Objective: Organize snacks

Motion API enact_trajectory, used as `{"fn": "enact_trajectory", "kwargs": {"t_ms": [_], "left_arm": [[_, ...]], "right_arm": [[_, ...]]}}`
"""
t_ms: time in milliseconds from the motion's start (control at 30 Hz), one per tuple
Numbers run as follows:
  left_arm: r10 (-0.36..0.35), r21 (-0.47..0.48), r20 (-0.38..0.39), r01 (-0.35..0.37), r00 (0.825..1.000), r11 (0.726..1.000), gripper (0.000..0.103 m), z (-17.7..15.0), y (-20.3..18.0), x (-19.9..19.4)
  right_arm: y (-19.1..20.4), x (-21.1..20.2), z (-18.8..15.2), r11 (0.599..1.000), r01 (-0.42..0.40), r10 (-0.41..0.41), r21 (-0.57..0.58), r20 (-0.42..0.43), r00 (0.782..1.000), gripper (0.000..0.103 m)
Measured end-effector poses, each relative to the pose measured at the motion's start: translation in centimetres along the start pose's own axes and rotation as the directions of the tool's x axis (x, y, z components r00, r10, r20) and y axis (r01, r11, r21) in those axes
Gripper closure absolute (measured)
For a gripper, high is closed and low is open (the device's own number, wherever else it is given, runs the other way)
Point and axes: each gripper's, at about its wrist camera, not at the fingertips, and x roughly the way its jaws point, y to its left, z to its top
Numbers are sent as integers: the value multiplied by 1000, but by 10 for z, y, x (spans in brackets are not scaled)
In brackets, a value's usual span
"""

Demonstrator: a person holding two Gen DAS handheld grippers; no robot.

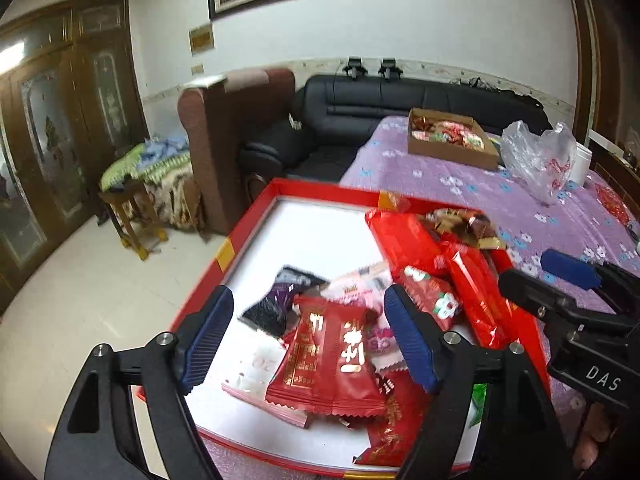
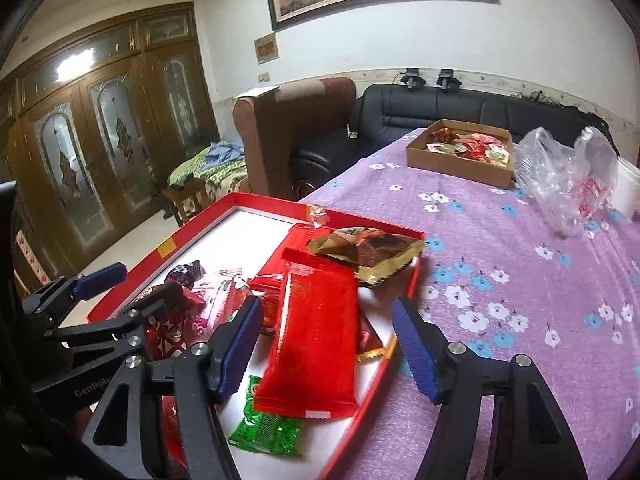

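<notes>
A red-rimmed tray [image 1: 248, 216] with a white floor sits at the table's left edge and holds several snack packets. My left gripper [image 1: 308, 340] is open, its blue pads either side of a red packet with gold print [image 1: 324, 356]; a black packet [image 1: 276, 300] and a pink one [image 1: 360, 284] lie behind. My right gripper [image 2: 328, 344] is open above a long red packet [image 2: 316, 332]. A gold-edged brown packet [image 2: 368, 252] and a green packet [image 2: 268, 428] also lie in the tray [image 2: 192, 228]. The right gripper shows in the left wrist view [image 1: 560, 280].
A brown cardboard box [image 2: 460, 164] of snacks stands at the table's far side. A clear plastic bag [image 2: 568, 176] and a white container [image 1: 580, 164] are to its right. The purple flowered tablecloth [image 2: 520, 280] covers the table. Sofas and a wooden stool stand beyond.
</notes>
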Motion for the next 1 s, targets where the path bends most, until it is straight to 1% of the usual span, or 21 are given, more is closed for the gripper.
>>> {"fn": "enact_trajectory", "kwargs": {"t_ms": [67,133,200,267,400,467,567,633,733,833,900,933,967,1000], "left_arm": [[16,21,46,-17,999,1000,18,4,-5,-10],[41,38,97,-45,994,998,17,7,-10,-21],[59,52,127,-66,990,996,16,10,-13,-28],[73,61,142,-82,987,995,11,12,-16,-35],[99,44,157,-107,983,993,6,16,-18,-43],[103,29,165,-109,981,994,0,17,-18,-49],[110,18,189,-115,976,993,0,19,-20,-58],[103,22,190,-109,976,994,0,21,-23,-61],[96,29,161,-101,982,994,0,24,-29,-62],[147,65,136,-157,980,985,0,24,-41,-60],[195,114,142,-212,970,971,0,21,-51,-60],[205,136,144,-224,968,965,0,20,-57,-60],[196,151,139,-216,971,965,0,18,-60,-61],[173,155,126,-192,977,969,0,18,-63,-61]], "right_arm": [[-5,-4,-2,1000,-1,1,17,4,1000,35],[-8,-7,-3,1000,-4,4,23,12,1000,35],[-8,-12,-5,1000,-5,5,18,20,1000,35],[-7,-19,-7,1000,2,-2,7,36,999,35],[-6,-31,-9,1000,0,0,-1,55,998,35],[-6,-36,-11,1000,3,-3,-4,61,998,35],[-7,-42,-14,1000,6,-6,-1,67,998,35],[-8,-46,-15,1000,5,-6,6,72,997,35],[-10,-53,-17,1000,8,-9,11,82,997,35],[-13,-61,-18,1000,11,-12,16,97,995,35],[-16,-67,-18,1000,13,-15,23,104,994,35],[-18,-69,-19,1000,14,-17,27,108,994,34],[-20,-71,-19,999,16,-19,32,111,994,34],[-22,-73,-20,999,17,-21,37,112,994,34]]}}
